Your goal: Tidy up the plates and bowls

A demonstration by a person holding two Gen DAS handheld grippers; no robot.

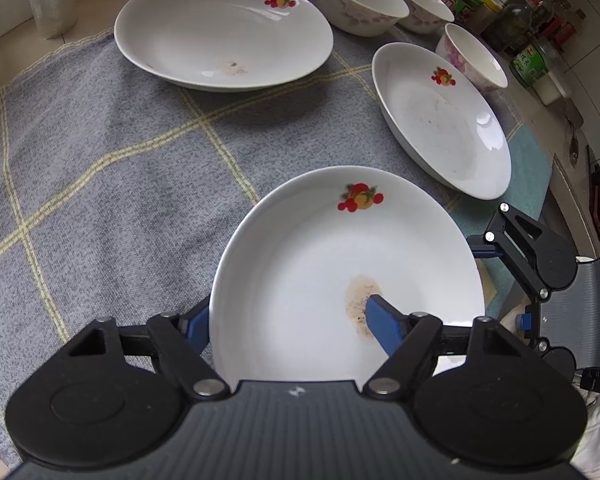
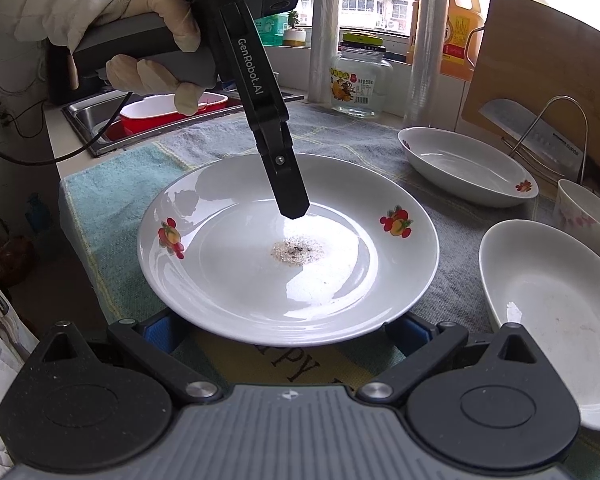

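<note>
Plates and bowls lie spread over the checked cloth (image 1: 100, 184) that covers the surface, and the nearest plate (image 1: 340, 280) — the one with the brown stain at its centre — is the landmark for everything else. The left gripper (image 1: 288, 320) straddles this plate's near rim: one blue finger (image 1: 382, 328) lies inside the dish, touching the stain's edge, while the other sits outside and below the rim, so the jaws look closed on the rim wall, though whether they pinch firmly I cannot tell. In the right wrist view the same plate (image 2: 288, 248) fills the middle, with the left tool reaching down into it from the far side. The right gripper (image 2: 288, 332) sits low at the plate's opposite edge, its jaws spread wide with a blue pad showing on either side beneath the rim, holding nothing. Beyond the stained plate, on the left gripper's far side, rests a second plate (image 1: 224, 32); to its right lies a third plate (image 1: 444, 124), and behind that stand three bowls (image 1: 360, 4). Judging by this, the left hand is the one engaged, and the coming move likely carries the stained plate forward toward one of those two — the rim grip makes tilt the thing to watch.
</note>
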